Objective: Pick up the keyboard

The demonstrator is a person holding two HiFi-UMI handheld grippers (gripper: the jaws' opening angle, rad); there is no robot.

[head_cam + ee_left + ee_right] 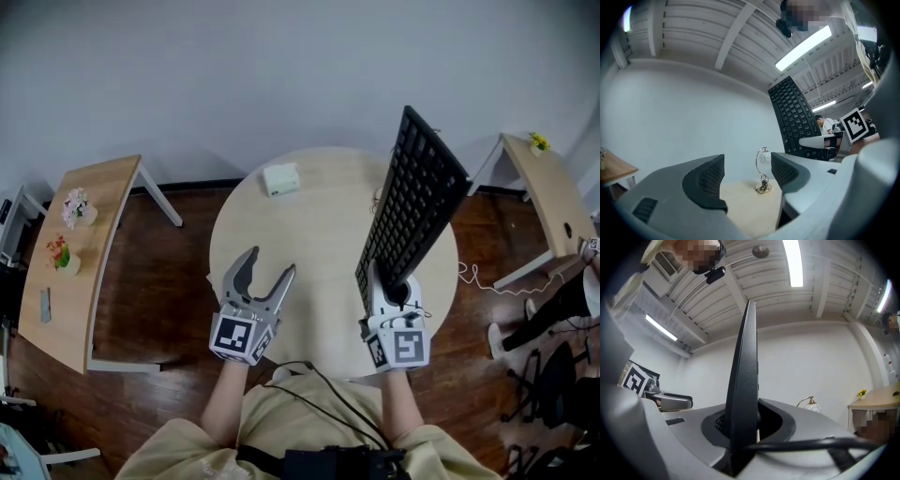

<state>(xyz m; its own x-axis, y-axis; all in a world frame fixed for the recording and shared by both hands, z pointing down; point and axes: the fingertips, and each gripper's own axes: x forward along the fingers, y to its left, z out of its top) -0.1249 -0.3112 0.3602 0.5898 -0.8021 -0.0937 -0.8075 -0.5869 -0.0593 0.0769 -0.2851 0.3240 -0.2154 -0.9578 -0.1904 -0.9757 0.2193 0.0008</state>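
A black keyboard point(412, 206) is lifted off the round table point(319, 244) and stands on edge, keys facing left. My right gripper point(382, 281) is shut on its near end. In the right gripper view the keyboard point(744, 394) shows edge-on, clamped between both jaws, with a black cable across the front. My left gripper point(267, 272) hovers open over the table's near left part with nothing between its fingers. In the left gripper view the keyboard point(794, 117) rises at the right, beyond my left gripper point(747, 176).
A small white box point(281, 178) sits at the table's far side. A little wire lamp point(762, 173) stands on the table ahead of the left gripper. Wooden side tables point(80, 253) stand at left and right point(548, 197). A white cable point(487, 281) trails on the floor.
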